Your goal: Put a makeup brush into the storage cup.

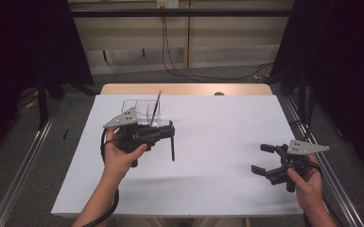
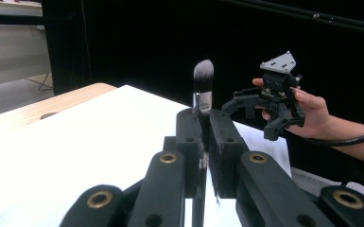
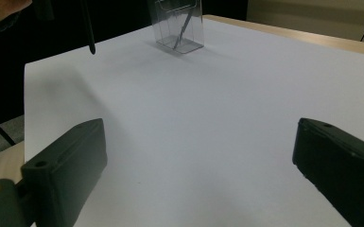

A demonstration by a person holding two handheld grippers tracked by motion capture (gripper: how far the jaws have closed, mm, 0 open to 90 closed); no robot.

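Observation:
My left gripper [image 1: 171, 130] hovers over the left half of the white table [image 1: 217, 137], shut on a makeup brush [image 1: 172, 147] whose black handle hangs down. In the left gripper view the brush's grey-tipped bristles [image 2: 203, 73] stick up above the closed jaws of that gripper [image 2: 204, 118]. Just behind stands a clear plastic holder [image 1: 139, 109] with a thin wooden-handled brush [image 1: 156, 107] leaning in it. My right gripper [image 1: 259, 158] is held low at the right edge, open and empty. The right gripper view has the holder [image 3: 178, 28] far ahead between its wide-apart jaws.
A wooden tabletop strip [image 1: 184, 89] borders the white sheet at the back. Black curtains flank both sides, and metal rails [image 1: 23, 161] run along the floor. The sheet's middle [image 1: 217, 123] lies bare between the grippers. A hand holds the right gripper [image 2: 250, 117] beyond the table edge.

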